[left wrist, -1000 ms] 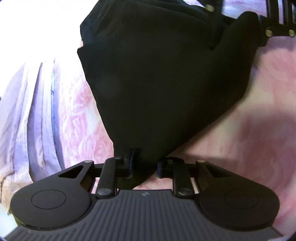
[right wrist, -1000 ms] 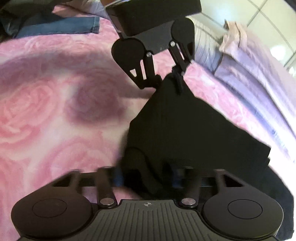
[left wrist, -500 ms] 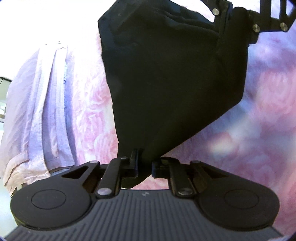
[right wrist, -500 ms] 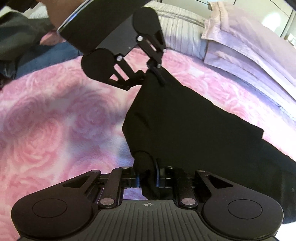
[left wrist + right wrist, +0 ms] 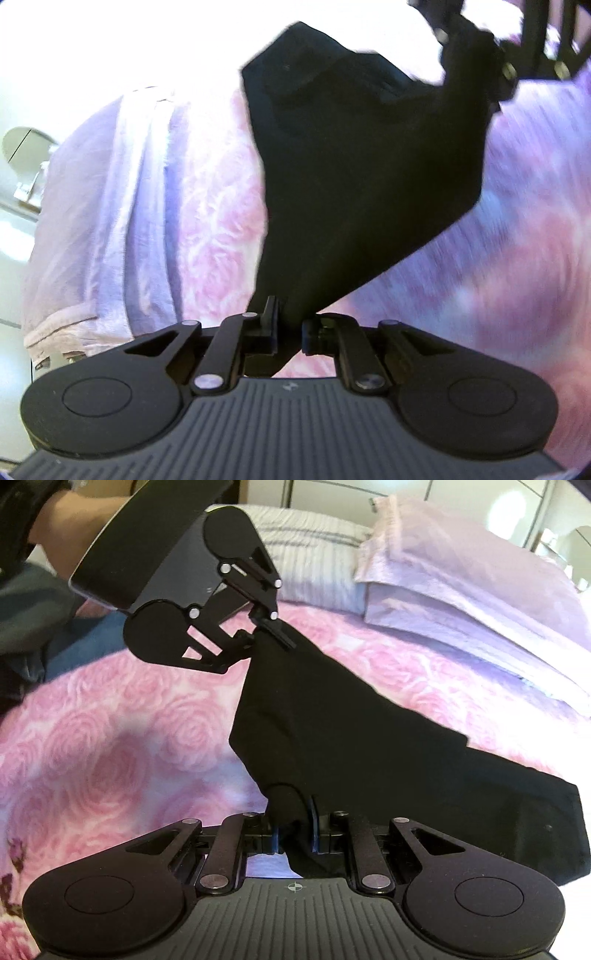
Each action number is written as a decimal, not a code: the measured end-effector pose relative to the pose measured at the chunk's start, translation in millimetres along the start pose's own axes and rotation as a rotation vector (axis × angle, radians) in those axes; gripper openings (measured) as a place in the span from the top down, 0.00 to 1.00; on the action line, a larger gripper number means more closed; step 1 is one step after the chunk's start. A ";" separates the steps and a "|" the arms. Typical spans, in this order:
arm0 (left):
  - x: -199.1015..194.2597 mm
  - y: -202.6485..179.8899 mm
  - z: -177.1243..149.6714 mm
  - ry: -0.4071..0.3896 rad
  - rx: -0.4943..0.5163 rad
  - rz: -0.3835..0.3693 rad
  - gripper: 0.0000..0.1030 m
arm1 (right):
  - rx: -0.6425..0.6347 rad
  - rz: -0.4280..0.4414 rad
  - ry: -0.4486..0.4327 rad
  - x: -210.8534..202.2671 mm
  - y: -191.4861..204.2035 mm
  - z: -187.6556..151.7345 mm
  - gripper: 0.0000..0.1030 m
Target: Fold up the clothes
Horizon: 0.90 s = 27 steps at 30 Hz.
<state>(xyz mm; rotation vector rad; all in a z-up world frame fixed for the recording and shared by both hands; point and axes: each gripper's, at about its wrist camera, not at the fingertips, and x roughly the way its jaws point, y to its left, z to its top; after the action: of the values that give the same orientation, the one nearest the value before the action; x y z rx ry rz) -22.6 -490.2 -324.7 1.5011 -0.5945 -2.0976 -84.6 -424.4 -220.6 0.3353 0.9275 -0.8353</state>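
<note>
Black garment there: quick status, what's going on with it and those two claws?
Left gripper and right gripper both shut on black garment. Garment part-lifted off pink rose blanket. Nothing in the way.

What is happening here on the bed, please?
A person holds a handheld gripper in each hand and is folding clothes. The left gripper and the right gripper are each shut on a corner of a black garment, after their jaws had just been closing on it. The cloth hangs stretched between them above the pink rose blanket. Lilac pillows lie at the far side.
</note>
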 end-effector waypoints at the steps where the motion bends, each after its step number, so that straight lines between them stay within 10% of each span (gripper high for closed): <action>1: -11.8 2.0 5.9 -0.001 -0.016 0.008 0.92 | 0.019 0.003 -0.014 -5.9 -7.6 1.0 0.87; 11: -3.4 77.8 122.3 0.006 -0.165 0.085 0.93 | 0.304 0.200 -0.195 -51.4 -158.2 -8.3 0.87; 27: 247.8 163.6 364.6 -0.027 -0.005 -0.122 0.93 | 0.833 0.201 -0.262 -18.7 -475.0 -117.3 0.87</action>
<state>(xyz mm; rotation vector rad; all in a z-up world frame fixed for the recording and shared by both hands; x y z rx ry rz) -415.4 -747.4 -299.3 1.5435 -0.5186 -2.2121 -516.7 -654.5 -231.8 0.9944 0.2548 -1.0209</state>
